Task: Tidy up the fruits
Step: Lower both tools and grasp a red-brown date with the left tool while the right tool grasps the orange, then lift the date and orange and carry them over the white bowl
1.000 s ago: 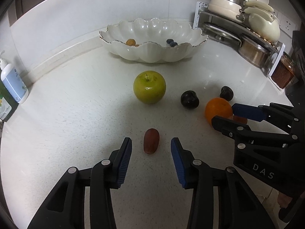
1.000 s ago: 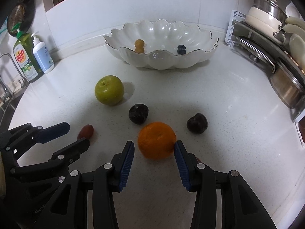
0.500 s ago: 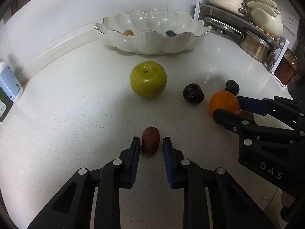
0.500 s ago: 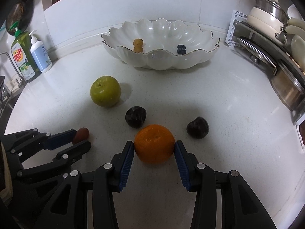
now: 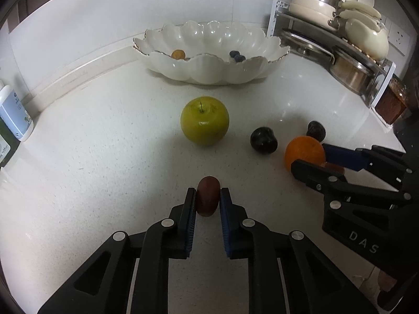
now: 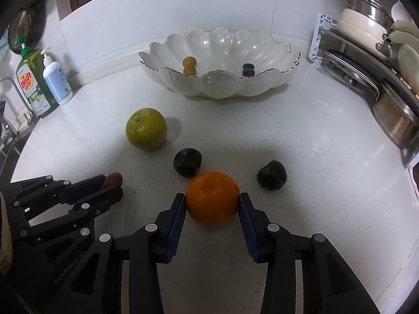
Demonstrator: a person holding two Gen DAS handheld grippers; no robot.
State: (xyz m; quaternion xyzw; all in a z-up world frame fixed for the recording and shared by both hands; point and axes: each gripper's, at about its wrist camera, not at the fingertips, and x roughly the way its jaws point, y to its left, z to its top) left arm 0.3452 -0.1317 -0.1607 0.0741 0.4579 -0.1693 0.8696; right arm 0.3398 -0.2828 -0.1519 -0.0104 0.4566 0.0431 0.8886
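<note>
My left gripper (image 5: 207, 196) is shut on a small red-brown fruit (image 5: 208, 196) low over the white counter. My right gripper (image 6: 212, 200) is shut on an orange (image 6: 212, 197); the orange also shows in the left wrist view (image 5: 303, 151). A green apple (image 5: 204, 121) sits ahead, also in the right wrist view (image 6: 146, 128). Two dark plums (image 6: 187, 162) (image 6: 271, 174) lie beside the orange. A white scalloped bowl (image 6: 225, 89) at the back holds two small yellow fruits (image 6: 189, 65) and two blueberries (image 6: 248, 69).
A dish rack with pots and lids (image 6: 379, 60) stands along the right. A dish soap bottle (image 6: 31, 83) and a pump bottle (image 6: 56, 81) stand at the left by the sink. The counter's edge runs along the left and right.
My left gripper moved forward and closed on the red-brown fruit. My right gripper closed on the orange. Both views have risen slightly.
</note>
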